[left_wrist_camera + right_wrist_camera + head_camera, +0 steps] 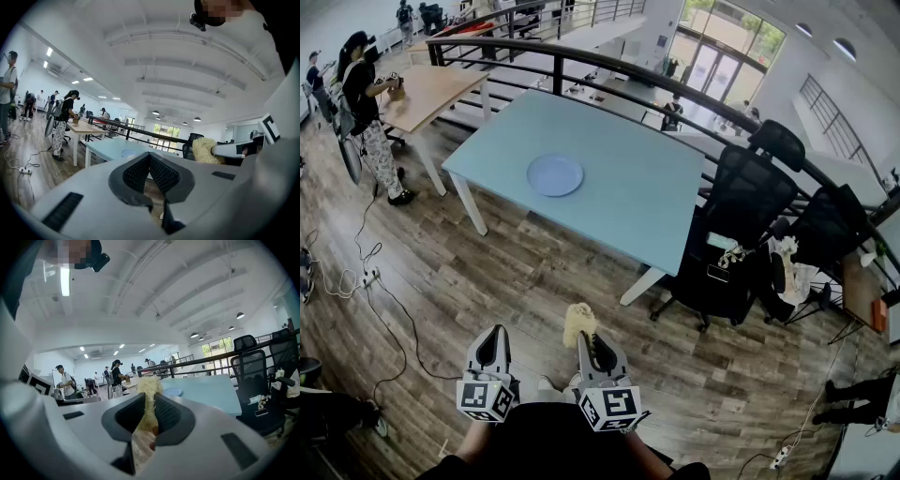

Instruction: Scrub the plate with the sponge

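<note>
Pale blue table (637,187) carries round blue plate (554,175), seemingly left of centre.

Open floor (506,281) before table (647,187), chairs (741,220) right

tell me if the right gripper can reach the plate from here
Probably not yet. The right gripper, shut on the sponge, is held over the floor, while the plate lies on the table well ahead. Nothing blocks the way; stepping closer should do.
</note>
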Demonstrator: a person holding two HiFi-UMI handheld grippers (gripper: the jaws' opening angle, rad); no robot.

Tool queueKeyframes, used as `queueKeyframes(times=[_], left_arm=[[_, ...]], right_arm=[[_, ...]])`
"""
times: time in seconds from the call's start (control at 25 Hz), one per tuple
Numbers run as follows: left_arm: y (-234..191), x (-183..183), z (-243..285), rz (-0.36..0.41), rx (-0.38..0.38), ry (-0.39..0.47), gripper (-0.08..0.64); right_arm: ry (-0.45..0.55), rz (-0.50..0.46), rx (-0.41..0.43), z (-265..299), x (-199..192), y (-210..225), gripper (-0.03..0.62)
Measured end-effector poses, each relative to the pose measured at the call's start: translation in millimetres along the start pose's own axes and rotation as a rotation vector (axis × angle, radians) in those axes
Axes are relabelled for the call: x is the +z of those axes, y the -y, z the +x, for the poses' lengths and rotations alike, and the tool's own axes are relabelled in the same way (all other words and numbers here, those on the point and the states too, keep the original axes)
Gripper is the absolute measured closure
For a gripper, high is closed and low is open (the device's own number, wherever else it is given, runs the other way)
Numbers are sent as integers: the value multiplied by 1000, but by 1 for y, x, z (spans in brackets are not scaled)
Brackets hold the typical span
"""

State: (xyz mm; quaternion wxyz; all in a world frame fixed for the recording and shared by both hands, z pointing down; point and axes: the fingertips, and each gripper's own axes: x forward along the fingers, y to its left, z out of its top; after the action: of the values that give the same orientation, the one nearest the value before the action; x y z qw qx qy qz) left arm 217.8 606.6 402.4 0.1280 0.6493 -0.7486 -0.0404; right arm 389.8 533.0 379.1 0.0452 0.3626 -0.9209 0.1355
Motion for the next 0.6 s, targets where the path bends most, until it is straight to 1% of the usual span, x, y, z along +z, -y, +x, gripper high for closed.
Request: queueKeyframes(times=[0.36, 0.6], left_arm=[[12, -5, 1, 12, -34, -16, 558], [8, 0, -4, 20, -31, -13, 558]], right_arm=[[-17, -3, -17, -7, -5, 1, 528], [-18, 0, -6, -7, -3, -9, 528]])
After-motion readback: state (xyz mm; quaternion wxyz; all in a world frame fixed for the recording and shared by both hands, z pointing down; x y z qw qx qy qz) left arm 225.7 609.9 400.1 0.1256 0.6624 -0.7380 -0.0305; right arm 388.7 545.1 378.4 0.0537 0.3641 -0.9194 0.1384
